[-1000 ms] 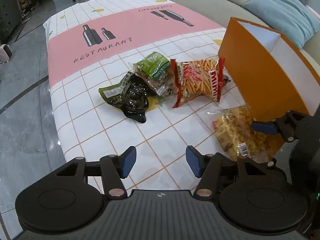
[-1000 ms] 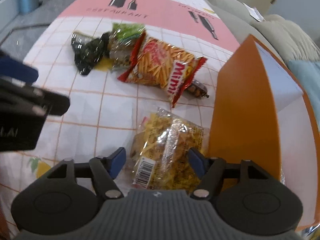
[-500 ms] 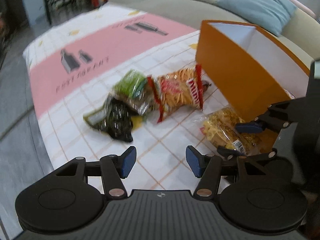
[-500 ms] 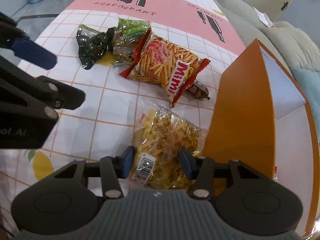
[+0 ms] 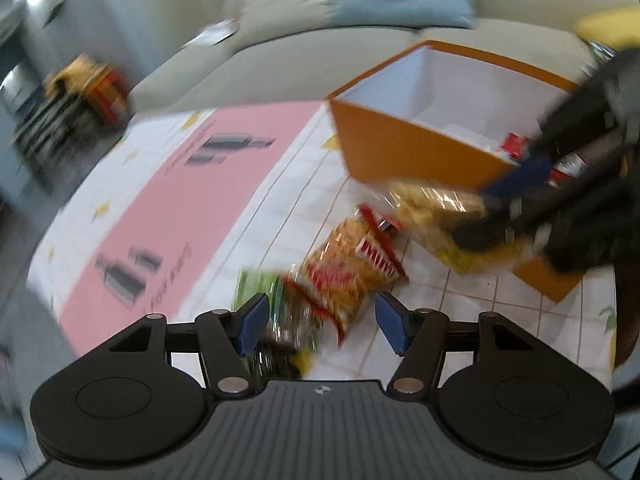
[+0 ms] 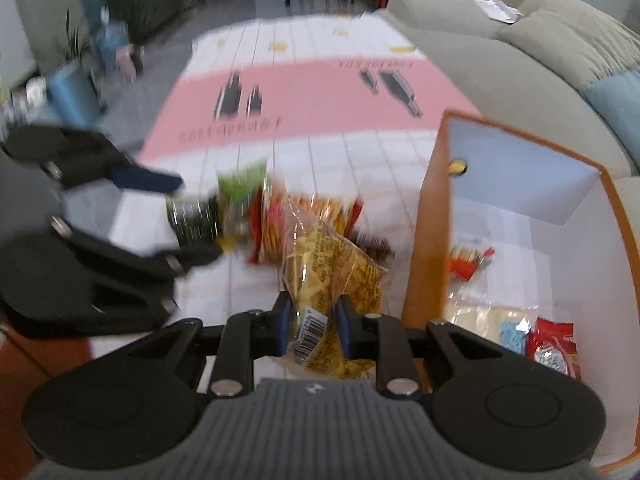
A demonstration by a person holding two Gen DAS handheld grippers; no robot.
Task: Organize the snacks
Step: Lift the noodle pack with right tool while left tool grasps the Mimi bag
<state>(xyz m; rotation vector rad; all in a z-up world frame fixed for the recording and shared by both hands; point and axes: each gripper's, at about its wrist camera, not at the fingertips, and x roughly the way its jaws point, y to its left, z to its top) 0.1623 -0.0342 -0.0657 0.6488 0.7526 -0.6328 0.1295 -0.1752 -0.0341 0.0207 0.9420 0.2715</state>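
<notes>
Right wrist view: your right gripper (image 6: 311,326) has the yellow bag (image 6: 328,264) between its blue pads, which press its barcode end while the jaws are closing on it. The bag hangs lifted above the cloth (image 6: 320,92), just beside the orange box (image 6: 430,240). Only this view looks down into the box, where you see a red packet (image 6: 554,344), a clear packet with a pale blue patch (image 6: 492,322) and an orange-red packet (image 6: 466,262) on its white floor. The barcode and the fine print on the yellow bag are too blurred to read.

Left wrist view: your left gripper (image 5: 322,322) hovers over the pile, its jaws opening and pressing nothing. Between its pads you see the red bag (image 5: 348,276), partly lettered "Mimi", the green bag (image 5: 256,284) and the dark bag (image 5: 276,354), all on the cloth. This view alone shows the right gripper from outside, holding the yellow bag in front of the box's near wall.

Both views show the cloth's pink band with bottle silhouettes. Its caption, legible only in the right view, appears to read "RESTAURANT", upside down. A sofa (image 6: 500,60) stands behind the table.
</notes>
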